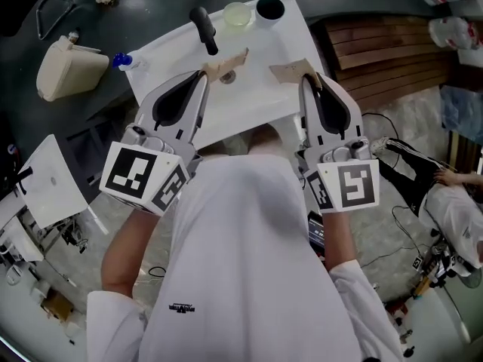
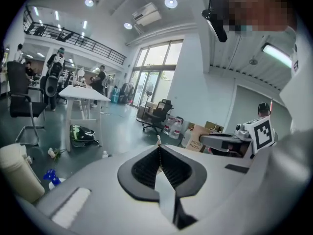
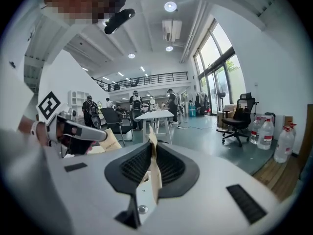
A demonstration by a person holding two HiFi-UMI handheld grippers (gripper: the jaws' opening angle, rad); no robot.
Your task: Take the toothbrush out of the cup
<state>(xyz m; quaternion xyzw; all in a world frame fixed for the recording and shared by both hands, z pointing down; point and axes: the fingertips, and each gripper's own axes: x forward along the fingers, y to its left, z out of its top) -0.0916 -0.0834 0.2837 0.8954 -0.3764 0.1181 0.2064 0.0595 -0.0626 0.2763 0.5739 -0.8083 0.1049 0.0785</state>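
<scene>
A black cup point(image 1: 270, 7) stands at the far edge of the white table point(image 1: 264, 89), beside a pale yellow-green bowl point(image 1: 237, 13). No toothbrush can be made out in the cup. A black elongated object point(image 1: 204, 29) lies on the table to the left of the bowl. Both grippers are held close to my chest, above the table's near edge and well short of the cup. My left gripper point(image 1: 226, 66) point(image 2: 157, 143) is shut with nothing in it. The right gripper point(image 1: 298, 70) point(image 3: 150, 133) is shut too, only its tan pads showing. Both gripper views look out across the room, not at the table.
A cream jerrycan point(image 1: 72, 66) and a blue-capped bottle point(image 1: 124, 61) sit on the floor left of the table. A wooden pallet point(image 1: 377, 59) lies to the right. A person point(image 1: 453, 202) sits low at the right. Office chairs point(image 3: 239, 116) and a table point(image 2: 80, 94) fill the hall.
</scene>
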